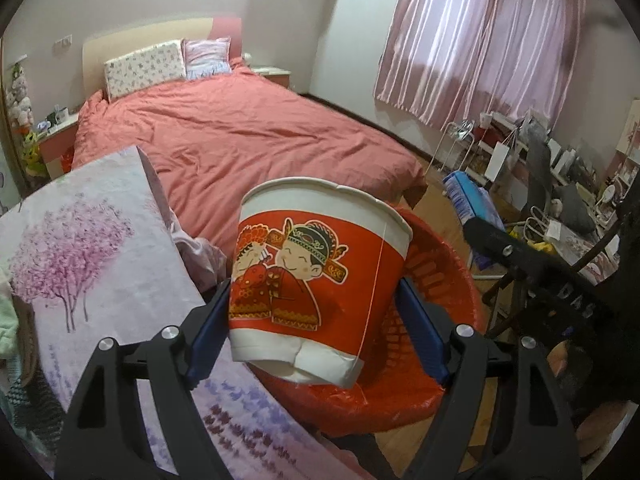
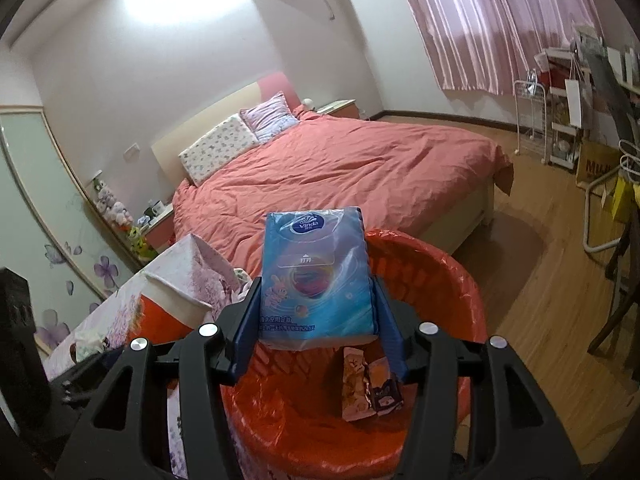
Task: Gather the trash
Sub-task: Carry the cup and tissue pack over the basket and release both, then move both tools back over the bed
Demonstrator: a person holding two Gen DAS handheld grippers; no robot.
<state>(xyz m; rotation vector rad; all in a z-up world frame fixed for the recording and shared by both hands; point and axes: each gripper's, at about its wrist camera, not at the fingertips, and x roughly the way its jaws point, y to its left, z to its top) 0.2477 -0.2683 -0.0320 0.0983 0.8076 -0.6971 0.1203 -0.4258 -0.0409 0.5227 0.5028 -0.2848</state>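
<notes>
My left gripper (image 1: pixel 316 312) is shut on a red and white paper cup (image 1: pixel 316 280) with a cartoon couple, held above the red trash bin (image 1: pixel 444 280). My right gripper (image 2: pixel 318 320) is shut on a blue Vinda tissue pack (image 2: pixel 316 272), held over the same red bin (image 2: pixel 432 280), which has a red liner. Two snack wrappers (image 2: pixel 368 388) lie inside the bin. The cup also shows at the left in the right wrist view (image 2: pixel 160 320).
A table with a floral cloth (image 1: pixel 100 260) stands left of the bin. A bed with a salmon cover (image 2: pixel 340 168) lies behind. A black chair (image 1: pixel 540 184) and cluttered shelves (image 2: pixel 568 120) stand at the right on the wooden floor (image 2: pixel 540 280).
</notes>
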